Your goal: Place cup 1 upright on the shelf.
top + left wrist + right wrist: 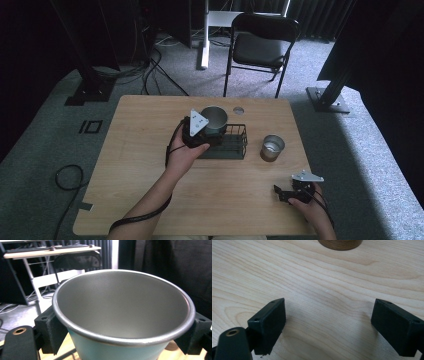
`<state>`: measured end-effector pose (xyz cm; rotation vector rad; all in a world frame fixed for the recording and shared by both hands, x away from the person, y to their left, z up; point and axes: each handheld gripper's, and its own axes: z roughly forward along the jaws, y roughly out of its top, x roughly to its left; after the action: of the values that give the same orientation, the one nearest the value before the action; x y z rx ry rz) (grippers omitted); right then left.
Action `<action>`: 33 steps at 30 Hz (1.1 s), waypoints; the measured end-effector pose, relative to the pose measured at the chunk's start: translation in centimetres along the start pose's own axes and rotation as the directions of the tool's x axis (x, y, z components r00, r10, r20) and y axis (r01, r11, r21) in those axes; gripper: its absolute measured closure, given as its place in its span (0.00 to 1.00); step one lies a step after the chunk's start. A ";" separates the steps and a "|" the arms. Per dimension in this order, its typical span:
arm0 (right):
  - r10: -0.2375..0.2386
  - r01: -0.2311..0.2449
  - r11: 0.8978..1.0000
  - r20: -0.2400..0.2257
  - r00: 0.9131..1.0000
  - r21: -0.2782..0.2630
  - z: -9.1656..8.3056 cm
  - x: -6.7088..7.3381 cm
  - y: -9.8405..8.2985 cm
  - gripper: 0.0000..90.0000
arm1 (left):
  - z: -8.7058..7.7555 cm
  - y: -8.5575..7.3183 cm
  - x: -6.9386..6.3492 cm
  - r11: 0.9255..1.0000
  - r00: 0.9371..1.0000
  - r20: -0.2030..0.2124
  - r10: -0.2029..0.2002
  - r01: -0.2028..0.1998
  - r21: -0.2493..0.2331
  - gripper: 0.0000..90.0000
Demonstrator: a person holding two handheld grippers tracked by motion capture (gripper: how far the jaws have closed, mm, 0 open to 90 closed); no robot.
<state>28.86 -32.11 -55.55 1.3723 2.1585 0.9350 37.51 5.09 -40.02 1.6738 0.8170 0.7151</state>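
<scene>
The left gripper (204, 131) pinches a metal cup (215, 118) between its fingers (51, 331) above the wire rack (235, 141); the cup's base is cut off. A second cup (272, 148) stands rightward. The right gripper (286, 194) rests near the surface (140, 165), fingers (269, 323) spread, empty.

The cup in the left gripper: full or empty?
Empty. The left gripper view looks into the cup and shows bare grey metal walls, with no liquid or contents. The left gripper clamps it on both sides.
</scene>
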 end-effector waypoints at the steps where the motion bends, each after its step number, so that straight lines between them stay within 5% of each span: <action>1: 0.000 0.000 1.000 0.000 1.000 0.000 0.0 0.0 0.0 0.13 | 0.1 -0.1 0.3 1.000 1.000 -0.011 -0.006 0.006 0.003 0.15; 8: 0.000 0.000 1.000 0.000 1.000 0.000 0.0 0.0 0.0 0.13 | 1.0 -1.0 2.0 0.999 0.997 -0.068 -0.047 0.049 0.023 0.15; 16: 0.001 -0.001 1.000 0.000 1.000 0.000 0.0 0.0 0.0 0.13 | 2.0 -2.1 2.9 0.997 0.994 -0.092 -0.050 0.055 0.047 0.15; 33: 0.000 0.000 1.000 0.000 1.000 0.001 0.0 0.0 0.0 0.13 | 3.1 -5.1 3.7 0.993 0.982 -0.161 -0.100 0.110 0.053 0.15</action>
<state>28.85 -32.11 -55.55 1.3725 2.1591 0.9345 41.33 7.27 -45.52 1.6304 1.0412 0.7629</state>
